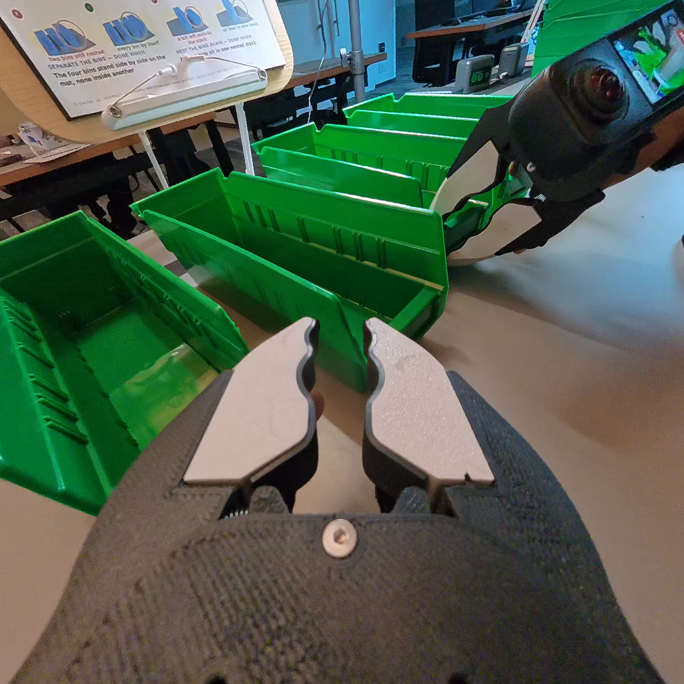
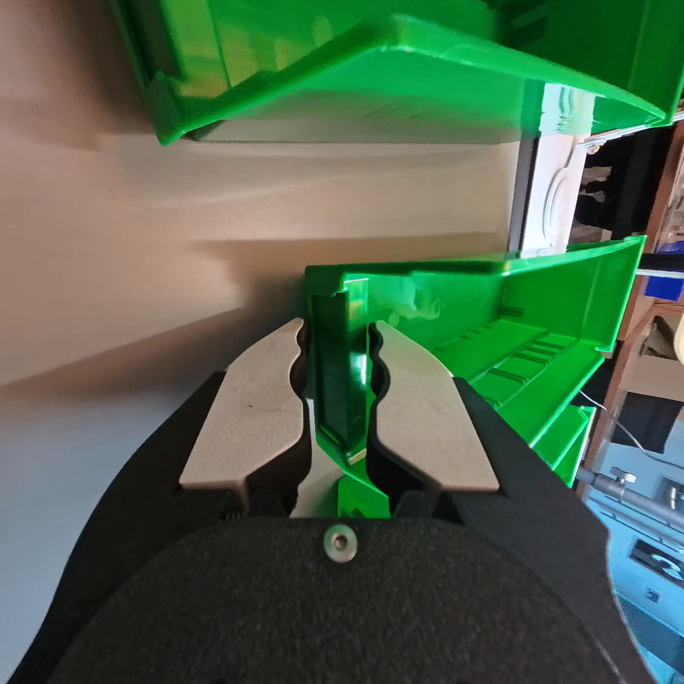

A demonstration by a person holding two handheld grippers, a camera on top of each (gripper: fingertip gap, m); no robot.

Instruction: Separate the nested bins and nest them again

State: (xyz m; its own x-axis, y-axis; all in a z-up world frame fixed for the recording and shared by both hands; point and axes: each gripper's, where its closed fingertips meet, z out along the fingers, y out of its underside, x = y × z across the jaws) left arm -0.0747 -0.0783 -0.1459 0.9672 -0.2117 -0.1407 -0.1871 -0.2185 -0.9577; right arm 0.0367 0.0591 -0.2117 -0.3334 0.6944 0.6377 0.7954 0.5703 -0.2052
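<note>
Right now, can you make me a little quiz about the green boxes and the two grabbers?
1. True or false: the left gripper is holding a bin.
2. What colour are the bins? A blue, B green, C red.
3. Fill in: the ___ gripper is clamped on one bin's front wall.

Key:
1. False. It is open and empty above the table.
2. B.
3. Right. The right gripper has one finger on each side of that wall.
</note>
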